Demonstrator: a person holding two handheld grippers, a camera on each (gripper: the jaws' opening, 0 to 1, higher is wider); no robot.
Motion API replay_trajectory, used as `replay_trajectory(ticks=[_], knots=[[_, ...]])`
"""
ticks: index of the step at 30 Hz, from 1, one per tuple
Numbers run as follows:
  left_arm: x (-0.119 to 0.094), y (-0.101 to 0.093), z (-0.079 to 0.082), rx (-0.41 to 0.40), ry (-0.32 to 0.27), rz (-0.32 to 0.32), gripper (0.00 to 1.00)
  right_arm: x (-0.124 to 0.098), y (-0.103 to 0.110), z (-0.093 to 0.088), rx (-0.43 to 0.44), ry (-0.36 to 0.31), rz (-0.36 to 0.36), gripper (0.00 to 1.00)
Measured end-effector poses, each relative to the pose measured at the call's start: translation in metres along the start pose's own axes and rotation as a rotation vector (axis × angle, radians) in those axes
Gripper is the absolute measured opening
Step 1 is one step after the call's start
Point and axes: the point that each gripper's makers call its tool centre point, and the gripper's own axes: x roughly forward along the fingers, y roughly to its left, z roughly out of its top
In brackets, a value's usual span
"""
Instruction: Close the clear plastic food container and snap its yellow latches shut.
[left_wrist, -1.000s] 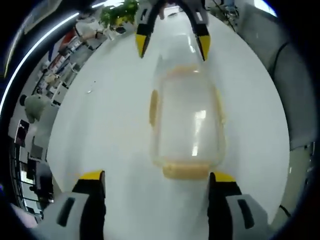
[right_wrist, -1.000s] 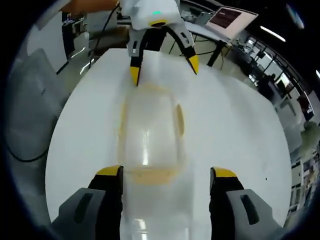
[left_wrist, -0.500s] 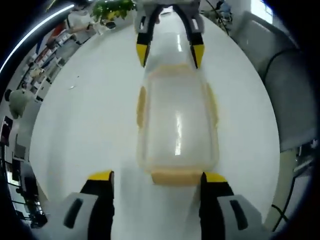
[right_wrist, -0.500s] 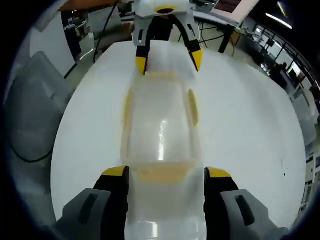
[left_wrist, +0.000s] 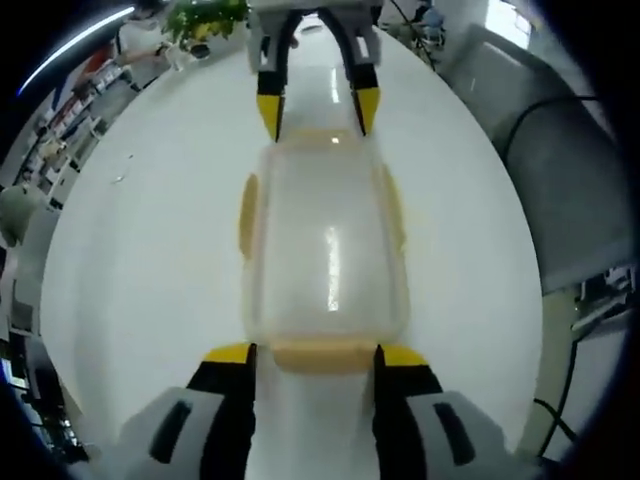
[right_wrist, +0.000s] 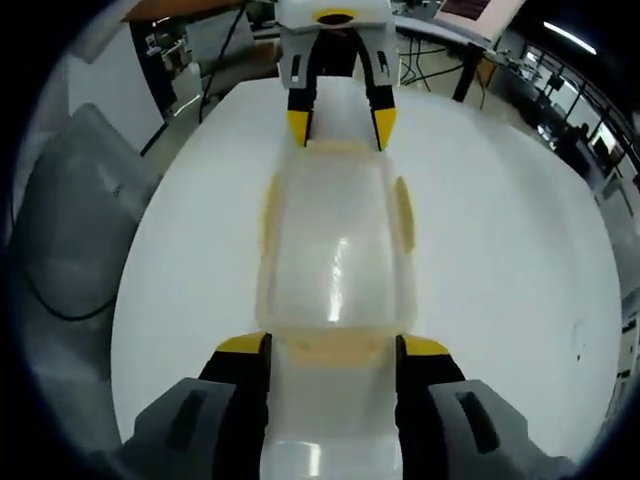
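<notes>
A clear plastic container (left_wrist: 325, 250) with its lid on lies lengthwise on the white table (left_wrist: 130, 260). Yellow latches sit on its long sides (left_wrist: 247, 200) (left_wrist: 393, 205) and at both ends. My left gripper (left_wrist: 315, 356) is open, its jaws narrowed to either side of the near end latch (left_wrist: 322, 355). My right gripper (left_wrist: 318, 112) faces it at the far end. In the right gripper view the container (right_wrist: 335, 250) runs away from me. The right gripper (right_wrist: 334, 346) straddles its own near end latch (right_wrist: 335, 348), open, with a slight gap. The left gripper (right_wrist: 341, 127) stands at the far end.
A grey chair (left_wrist: 560, 180) stands beside the table, seen again in the right gripper view (right_wrist: 70, 230). A green plant (left_wrist: 205, 18) sits beyond the far table edge. Desks and a screen (right_wrist: 470, 10) fill the room behind. Bare table surface lies on both long sides of the container.
Both grippers have moved in toward the container's ends, and the jaws of each have narrowed from wide apart to just outside the end latches. The container has stayed in place.
</notes>
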Motion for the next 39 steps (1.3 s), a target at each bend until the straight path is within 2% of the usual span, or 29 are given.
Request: replay_trajectory(ticks=[4,11,12,13,14,21,28,39], knots=[[0.0,0.002,0.0,-0.004,0.001,-0.002,0.4,-0.001,-0.003,-0.002,0.014,0.008,-0.005,0.37],[0.0,0.0,0.002,0.001,0.008,-0.002,0.4,0.0,0.0,-0.003,0.049,0.003,0.012,0.37],[0.0,-0.001,0.0,-0.011,0.02,-0.005,0.35,0.0,0.0,-0.004,0.052,0.007,0.016,0.37],[0.0,-0.009,-0.002,-0.08,0.025,-0.037,0.34,0.0,0.001,-0.004,0.076,0.007,0.015,0.37],[0.0,0.0,0.0,-0.018,0.015,-0.015,0.34,0.0,0.0,-0.003,0.056,0.004,0.015,0.37],[0.0,0.001,-0.001,-0.029,0.013,-0.017,0.34,0.0,0.0,-0.003,0.06,0.004,0.016,0.37],[0.001,0.002,-0.003,-0.044,-0.002,-0.051,0.34,0.001,0.0,-0.002,0.047,0.009,0.019,0.38],[0.003,0.0,-0.002,-0.052,0.068,-0.067,0.33,0.001,-0.001,-0.002,0.059,0.017,0.021,0.36]])
